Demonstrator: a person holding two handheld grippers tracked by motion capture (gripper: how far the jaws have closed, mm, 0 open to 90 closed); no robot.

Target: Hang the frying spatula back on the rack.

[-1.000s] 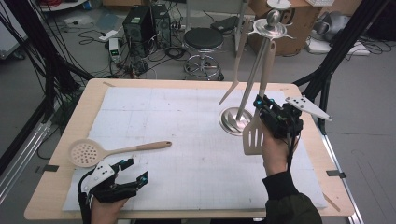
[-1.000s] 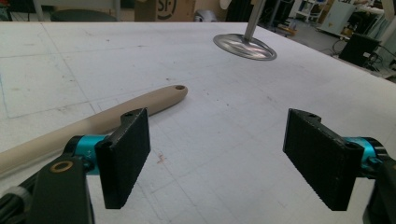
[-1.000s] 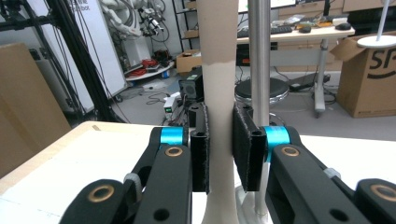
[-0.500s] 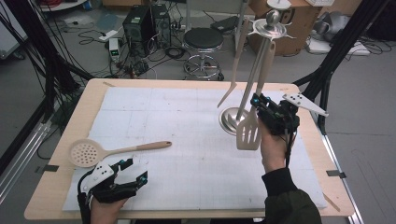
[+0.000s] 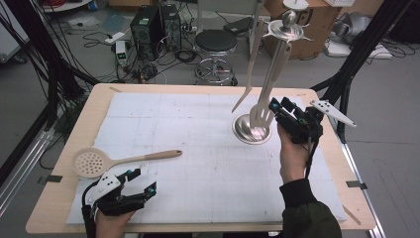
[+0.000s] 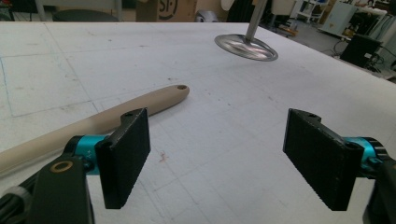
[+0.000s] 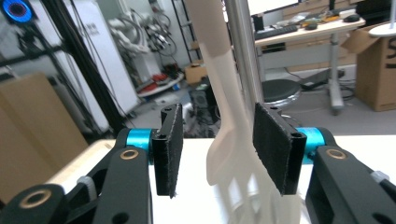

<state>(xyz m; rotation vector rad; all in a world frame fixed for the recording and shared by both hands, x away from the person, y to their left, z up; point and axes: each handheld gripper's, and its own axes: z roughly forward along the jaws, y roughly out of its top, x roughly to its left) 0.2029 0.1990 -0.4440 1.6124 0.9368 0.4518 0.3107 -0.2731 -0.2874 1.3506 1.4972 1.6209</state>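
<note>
A metal utensil stand rises from a round base at the table's right. On it hang a pale slotted spatula and a second pale utensil. My right gripper is at the spatula's head. In the right gripper view it stands open, with the spatula in the gap and the stand's pole behind. A beige skimmer lies at the front left. My left gripper is open just in front of the skimmer's handle, with nothing between its pads.
A white mat covers most of the wooden table. The stand's base shows far off in the left gripper view. Beyond the far edge are a stool, computer boxes and cables on the floor.
The slotted spatula's head has swung up and in toward the stand's base. The right gripper has hardly moved beside it. The left gripper and the skimmer have stayed put.
</note>
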